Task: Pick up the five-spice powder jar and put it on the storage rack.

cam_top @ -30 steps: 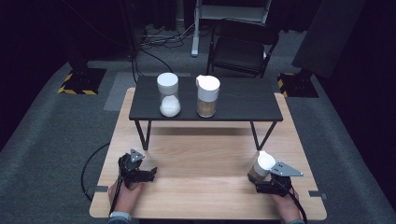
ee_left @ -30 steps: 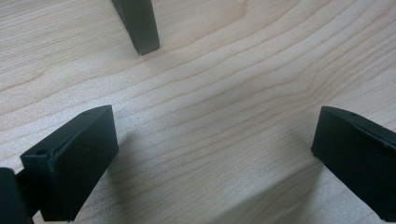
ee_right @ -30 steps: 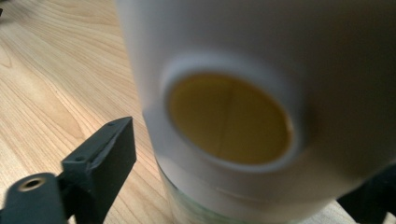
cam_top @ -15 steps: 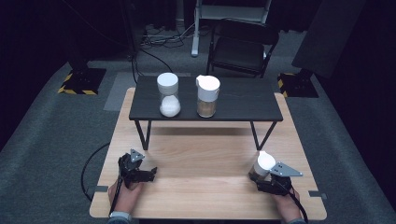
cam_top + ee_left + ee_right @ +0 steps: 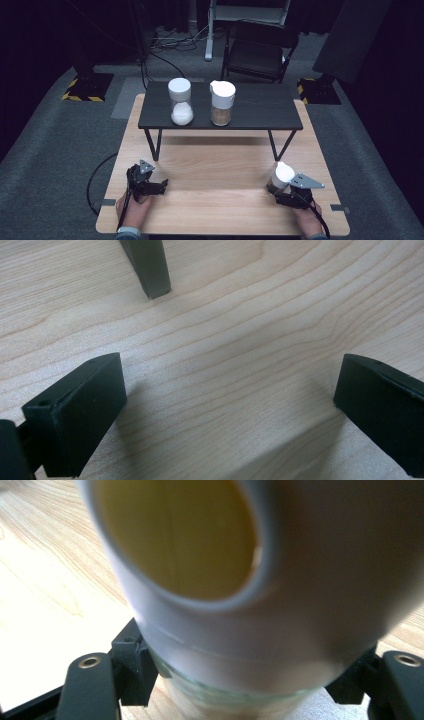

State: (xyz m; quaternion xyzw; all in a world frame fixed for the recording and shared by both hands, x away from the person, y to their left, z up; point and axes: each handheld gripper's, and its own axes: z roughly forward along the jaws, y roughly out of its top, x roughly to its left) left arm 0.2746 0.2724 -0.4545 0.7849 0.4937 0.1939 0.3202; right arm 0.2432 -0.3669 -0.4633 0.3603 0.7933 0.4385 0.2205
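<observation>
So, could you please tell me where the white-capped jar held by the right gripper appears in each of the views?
High view: the white-capped jar sits at lower right, between the right gripper's jaws, over the wooden table.
Right gripper view: the jar is up close and blurred, jaws against its glass on both sides.
Left gripper view: open jaws over bare wood, not the jar.
Shared landmark: the table's pale wood grain.

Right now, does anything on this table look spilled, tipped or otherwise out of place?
Nothing looks spilled or damaged. Two white-lidded jars stand upright on the black shelf. The one thing off the row is a third jar, held in the right gripper low over the wooden table. The left gripper is open, holding nothing.
</observation>
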